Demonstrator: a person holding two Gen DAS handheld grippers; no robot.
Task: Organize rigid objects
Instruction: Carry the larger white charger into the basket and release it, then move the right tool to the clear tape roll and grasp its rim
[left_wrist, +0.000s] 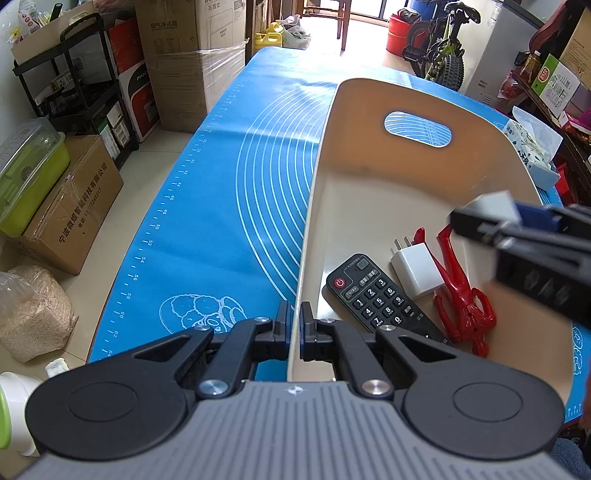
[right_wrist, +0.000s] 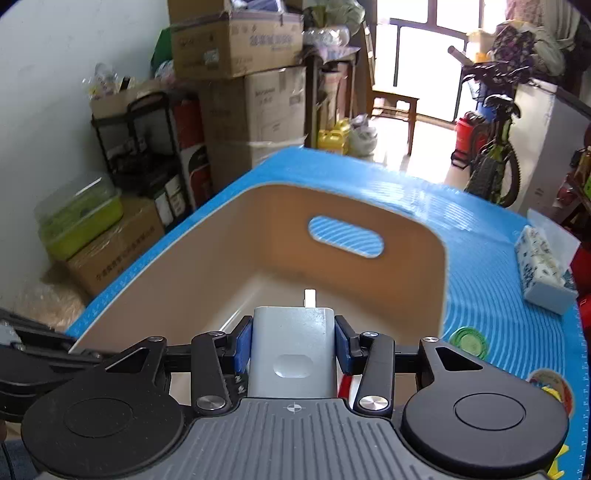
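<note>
Beige bin (left_wrist: 369, 206): left tongs (left_wrist: 294, 314) clamp its wall; only their view shows remote (left_wrist: 376, 295), charger (left_wrist: 415, 271). Right tongs (right_wrist: 293, 347) grip gray adapter (right_wrist: 293, 350).

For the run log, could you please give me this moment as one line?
left gripper: shut on bin wall | right gripper: shut on grey charger, over bin | in bin: remote, white charger, red figure

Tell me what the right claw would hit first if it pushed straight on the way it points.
Probably the bin's bare floor; the right claw, shut on the grey charger, aims down into it, though depth is unclear.
</note>
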